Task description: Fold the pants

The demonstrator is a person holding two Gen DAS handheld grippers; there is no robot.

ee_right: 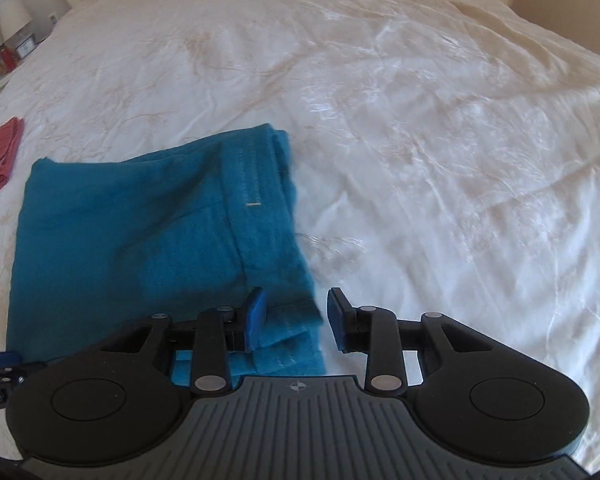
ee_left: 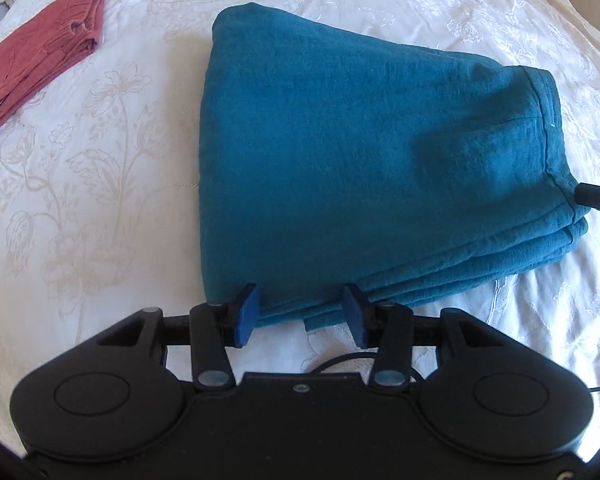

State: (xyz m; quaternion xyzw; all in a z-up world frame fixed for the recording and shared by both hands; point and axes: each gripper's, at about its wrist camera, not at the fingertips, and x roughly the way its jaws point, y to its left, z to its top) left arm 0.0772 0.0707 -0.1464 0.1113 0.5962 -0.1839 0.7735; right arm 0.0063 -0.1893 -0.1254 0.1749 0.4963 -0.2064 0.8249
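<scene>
Left wrist view, from left to right: red folded pants [ee_left: 40, 56] lie at the upper left of the frame, well apart from the work. In the centre lie the teal pants [ee_left: 360, 160], folded into a thick stack on the white bedspread [ee_left: 100, 200]. The long axis of the stack runs from the upper left toward the right edge. The left gripper [ee_left: 302, 310] stands at the lower centre with its pads spread; the near edge of the stack lies between them, but they do not press it.

In the right wrist view the teal pants [ee_right: 140, 232] fill the lower left. The right gripper [ee_right: 296, 318] is also spread, around the lower right corner of the cloth, without pinching. Both hands are at the near edge, so I judge that the fold looks nearly complete.
</scene>
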